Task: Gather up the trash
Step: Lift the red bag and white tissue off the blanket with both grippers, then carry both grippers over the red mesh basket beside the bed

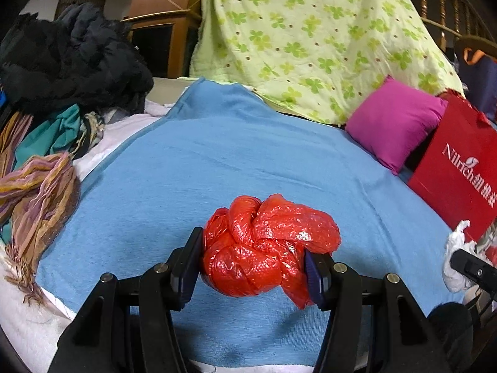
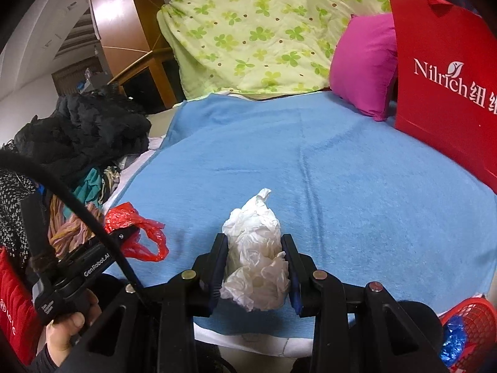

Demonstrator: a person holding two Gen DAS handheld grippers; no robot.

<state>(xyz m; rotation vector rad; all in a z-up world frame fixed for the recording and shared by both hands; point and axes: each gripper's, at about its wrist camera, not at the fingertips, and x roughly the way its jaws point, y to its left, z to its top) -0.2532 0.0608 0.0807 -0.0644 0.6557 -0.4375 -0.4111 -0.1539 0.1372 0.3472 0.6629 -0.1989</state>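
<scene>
The bed [image 2: 357, 168], spread with a blue towel [image 1: 217, 155], carries everything here. A green clover quilt [image 1: 310, 31] is heaped at its far edge, and a red paper bag [image 2: 444, 87] stands at the right edge beside a magenta pillow [image 2: 363, 65]. Just past the near right corner sits a red mesh basket [image 2: 475, 314] with something blue in it, and that looks like the place the trash must go, so the right hand is the nearer one.

The left claw [image 1: 253, 267] is clamped on a knotted red plastic bag [image 1: 267, 248], its pads pressing from both sides, and it points down over the near middle of the towel. The right claw [image 2: 254, 273] is closed narrowly on a wad of white tissue [image 2: 256, 258], whose long axis runs forward along the fingers. Both loads seem to be held above the towel.
</scene>
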